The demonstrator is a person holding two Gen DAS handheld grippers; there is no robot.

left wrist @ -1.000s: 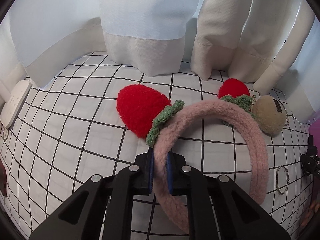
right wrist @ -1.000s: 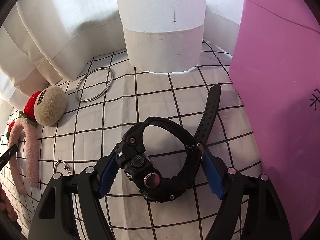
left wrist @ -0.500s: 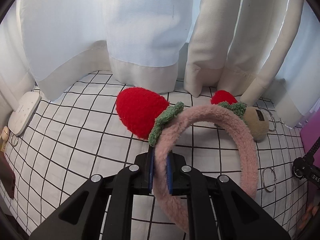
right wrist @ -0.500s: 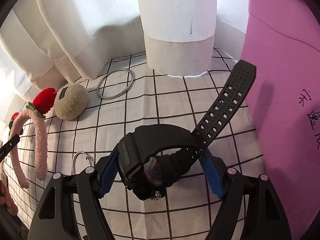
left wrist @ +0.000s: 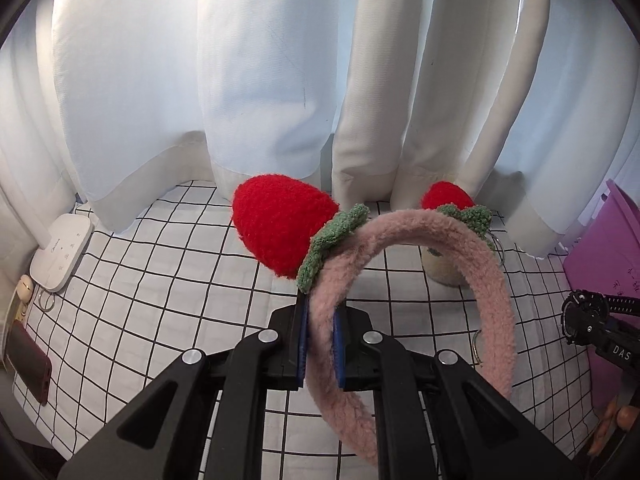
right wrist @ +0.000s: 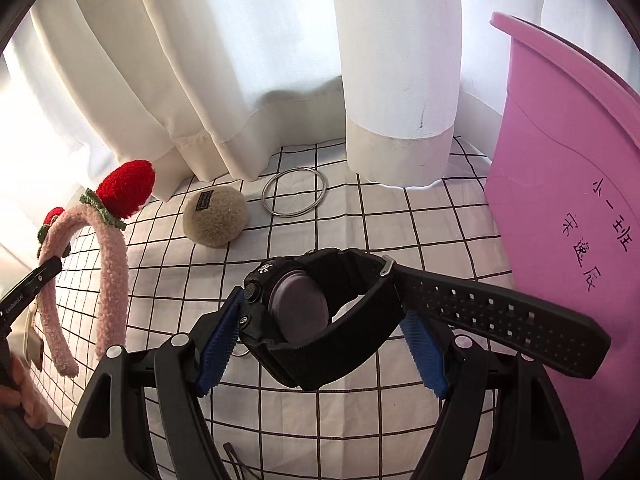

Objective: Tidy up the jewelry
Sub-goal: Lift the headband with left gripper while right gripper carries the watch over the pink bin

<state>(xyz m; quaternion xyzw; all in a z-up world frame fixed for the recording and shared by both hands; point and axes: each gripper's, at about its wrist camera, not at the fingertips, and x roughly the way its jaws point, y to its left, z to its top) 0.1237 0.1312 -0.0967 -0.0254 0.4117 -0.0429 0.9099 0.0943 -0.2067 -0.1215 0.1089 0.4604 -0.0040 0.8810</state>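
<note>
Height has been gained by both held things over the last second. The pink headband (left wrist: 424,240) is pinched by the left gripper (left wrist: 320,344), whose blue pads are pressed almost together on one limb of the band; a second ago its arc lay close over the checked cloth (left wrist: 160,304), and now the arc stands out beyond the fingertips with the red strawberry (left wrist: 280,224) raised against the white curtains (left wrist: 260,80).

The black watch (right wrist: 316,320) is clamped across its case and band by the right gripper (right wrist: 320,340), the jaws standing wide with a pad against each side. Earlier the watch sat low over the cloth with its strap tail trailing beyond the fingers; now it is lifted clear, the case back is turned toward the camera, and the perforated tail sticks out past the right-hand finger toward the pink bin (right wrist: 568,208).

Left on the cloth beyond the right fingertips are the beige pompom (right wrist: 216,216) and the silver bangle (right wrist: 294,192), just beside each other.

Both pickups can be judged complete, with transport to storage next, probably the bin at the right. Since the watch is held by friction alone, a slip during the swing is possible.
</note>
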